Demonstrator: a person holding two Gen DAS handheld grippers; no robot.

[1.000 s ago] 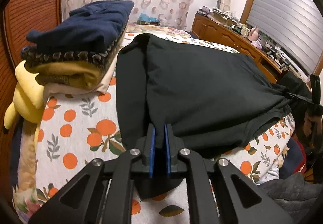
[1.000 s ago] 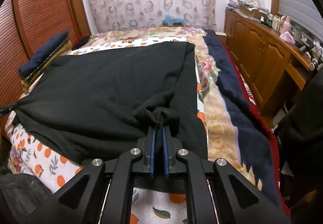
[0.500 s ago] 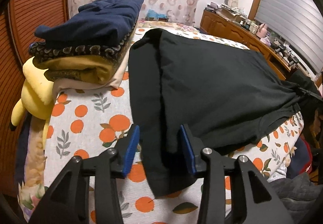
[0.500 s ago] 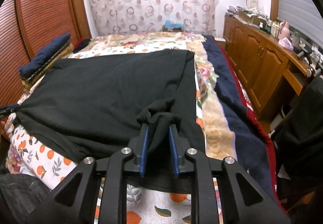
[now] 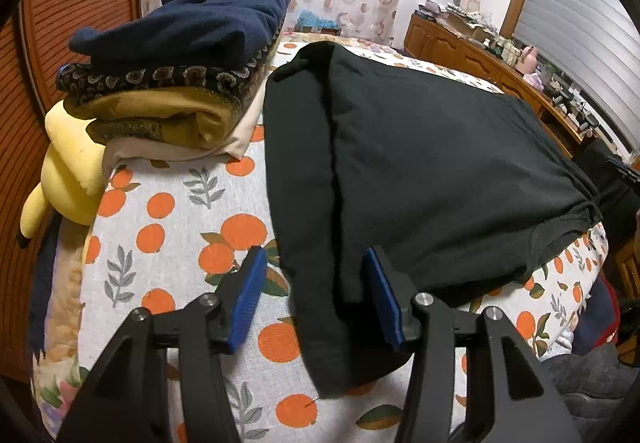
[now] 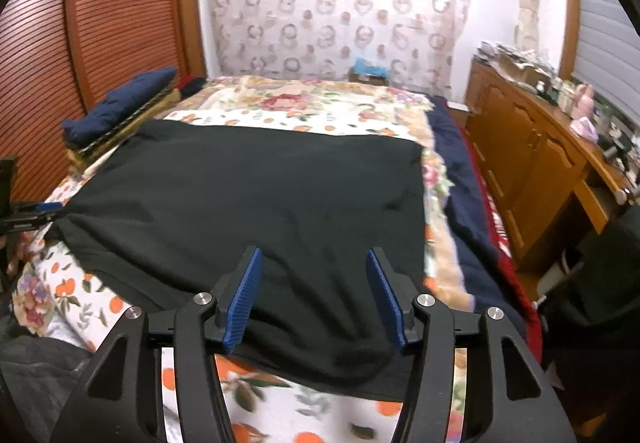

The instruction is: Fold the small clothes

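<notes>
Both claws gape with nothing held — my left gripper straddles the near-left folded edge of the black garment, which runs away from me, while my right gripper hovers over its near-right hem.

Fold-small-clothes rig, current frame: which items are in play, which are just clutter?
In play:
- black cloth garment spread flat on the bed
- left gripper, open
- right gripper, open

Lying about:
- stack of folded clothes, navy one on top
- yellow plush toy
- orange-print bedsheet
- wooden dresser
</notes>
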